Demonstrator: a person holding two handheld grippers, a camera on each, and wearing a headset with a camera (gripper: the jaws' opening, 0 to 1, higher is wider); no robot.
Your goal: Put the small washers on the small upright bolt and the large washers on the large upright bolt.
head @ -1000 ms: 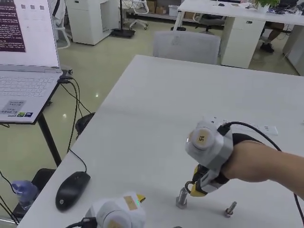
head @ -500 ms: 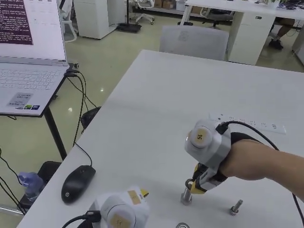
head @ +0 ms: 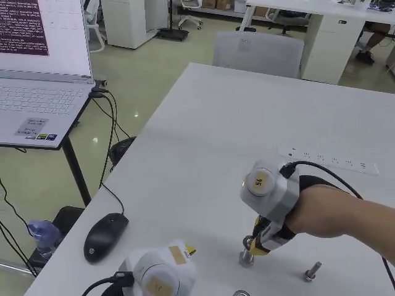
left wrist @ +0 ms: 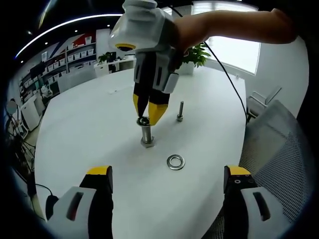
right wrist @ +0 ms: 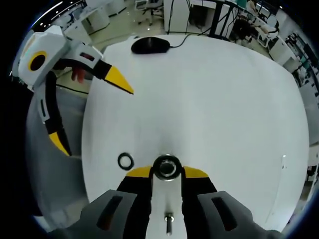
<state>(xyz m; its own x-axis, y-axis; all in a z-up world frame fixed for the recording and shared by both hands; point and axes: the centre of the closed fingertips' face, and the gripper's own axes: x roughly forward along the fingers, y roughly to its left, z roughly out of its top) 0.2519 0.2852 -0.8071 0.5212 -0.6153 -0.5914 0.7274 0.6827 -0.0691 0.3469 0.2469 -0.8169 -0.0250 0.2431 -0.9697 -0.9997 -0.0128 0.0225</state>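
**Washer at the top of the large bolt, my right claw pinching it**

My right claw (left wrist: 149, 110) is narrowed down, its yellow tips pressing on either side of the held washer (right wrist: 167, 167). That ring sits right at the top of the large bolt (left wrist: 146, 135), which stands upright on the white table (head: 203, 142). In the right gripper view, at lower centre, the ring covers the bolt and only the bolt's end shows through the hole. I cannot tell whether the ring is around the thread or only touching the top.

My left claw (left wrist: 168, 172) is spread wide with nothing between its jaws, low in the left gripper view. Just beyond it a loose washer (left wrist: 175, 162) lies flat on the table, near the large bolt but apart from it. In the head view the bottom edge cuts this washer off, and I cannot tell whether it is a small or a large one.

The small bolt (left wrist: 180, 112) stands upright to the right of the large one in the left gripper view, apart from it. In the head view the body of my left claw is cut off at the lower edge, with a black mouse (head: 105, 236) at lower left.
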